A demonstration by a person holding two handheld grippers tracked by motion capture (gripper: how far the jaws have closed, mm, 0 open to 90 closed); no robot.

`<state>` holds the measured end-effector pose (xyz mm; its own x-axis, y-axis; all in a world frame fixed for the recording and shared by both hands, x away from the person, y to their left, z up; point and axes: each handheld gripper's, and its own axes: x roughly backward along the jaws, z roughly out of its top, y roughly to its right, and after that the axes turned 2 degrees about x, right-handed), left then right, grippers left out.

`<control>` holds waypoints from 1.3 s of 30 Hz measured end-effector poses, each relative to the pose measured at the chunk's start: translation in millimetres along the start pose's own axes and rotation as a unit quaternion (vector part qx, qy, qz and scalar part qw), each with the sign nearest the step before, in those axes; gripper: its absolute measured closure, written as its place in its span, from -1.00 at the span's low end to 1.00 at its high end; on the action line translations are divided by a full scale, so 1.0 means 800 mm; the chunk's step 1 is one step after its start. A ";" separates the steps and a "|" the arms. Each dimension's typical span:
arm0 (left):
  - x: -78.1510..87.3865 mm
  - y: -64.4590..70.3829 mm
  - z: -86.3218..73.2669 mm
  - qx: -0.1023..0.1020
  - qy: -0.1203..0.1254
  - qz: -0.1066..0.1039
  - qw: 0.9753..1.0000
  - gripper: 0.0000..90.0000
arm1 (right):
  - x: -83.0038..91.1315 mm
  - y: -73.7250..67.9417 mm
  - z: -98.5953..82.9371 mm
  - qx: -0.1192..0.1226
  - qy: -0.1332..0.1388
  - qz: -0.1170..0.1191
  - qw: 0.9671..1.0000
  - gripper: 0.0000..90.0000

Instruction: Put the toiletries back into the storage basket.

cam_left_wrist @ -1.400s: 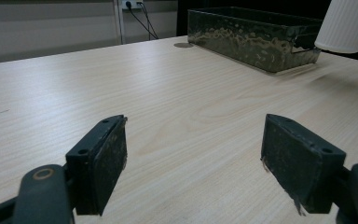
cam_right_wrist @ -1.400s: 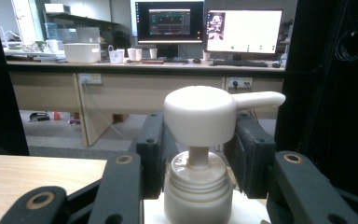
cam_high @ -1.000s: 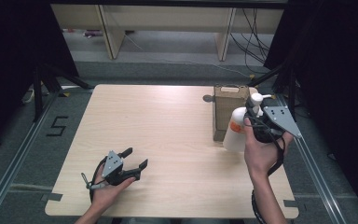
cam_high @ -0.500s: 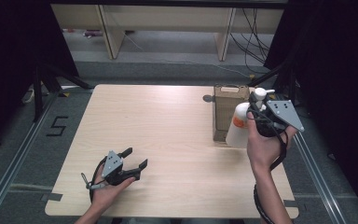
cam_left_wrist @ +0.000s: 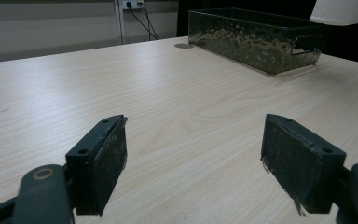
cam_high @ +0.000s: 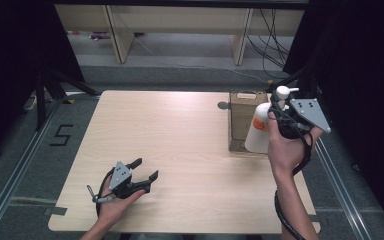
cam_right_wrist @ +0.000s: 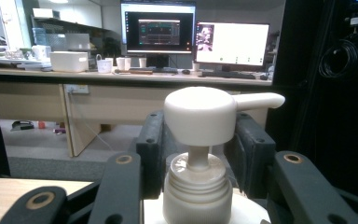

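Bottle (cam_high: 258,131) is clamped at its neck in our right gripper (cam_high: 280,116), lifted just beside the box (cam_high: 242,112); we judge placing remains. Left gripper (cam_high: 141,172) rests wide open, empty

Counter (cam_high: 180,140): pale wood-grain laminate, smooth, matt. Pump bottle (cam_right_wrist: 200,154): white plastic, faint sheen. Bin (cam_left_wrist: 256,39): dark, glossy, dimpled walls.

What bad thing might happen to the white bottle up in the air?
The right gripper pinches the pump bottle only at its thin neck, so the heavy body could swing or slip out. It hangs close beside the box, so it might bump the rim on the way. The left gripper rests open far away, too far to catch it.
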<state>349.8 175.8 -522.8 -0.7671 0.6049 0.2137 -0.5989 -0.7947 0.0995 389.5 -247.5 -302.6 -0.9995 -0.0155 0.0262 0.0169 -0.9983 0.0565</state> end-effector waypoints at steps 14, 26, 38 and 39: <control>0.000 0.000 0.000 0.000 0.000 0.000 1.000 -0.52 | -0.012 0.008 0.010 0.000 0.000 -0.008 1.000 0.35; 0.000 0.000 0.000 0.000 0.000 0.000 1.000 -0.52 | -0.023 0.013 0.018 0.001 0.001 -0.016 1.000 0.35; 0.000 0.000 0.000 -0.001 0.000 0.000 1.000 -0.52 | -0.035 0.015 0.024 0.006 -0.001 -0.020 1.000 0.35; 0.000 0.000 0.000 -0.001 0.000 0.000 1.000 -0.52 | -0.036 0.016 0.024 0.008 0.002 -0.020 1.000 0.35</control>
<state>349.8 175.6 -522.8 -0.7669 0.6051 0.2139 -0.5995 -0.7944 0.0977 419.1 -258.6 -283.5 -0.9995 0.0242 0.0189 -0.0227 -0.9970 0.0740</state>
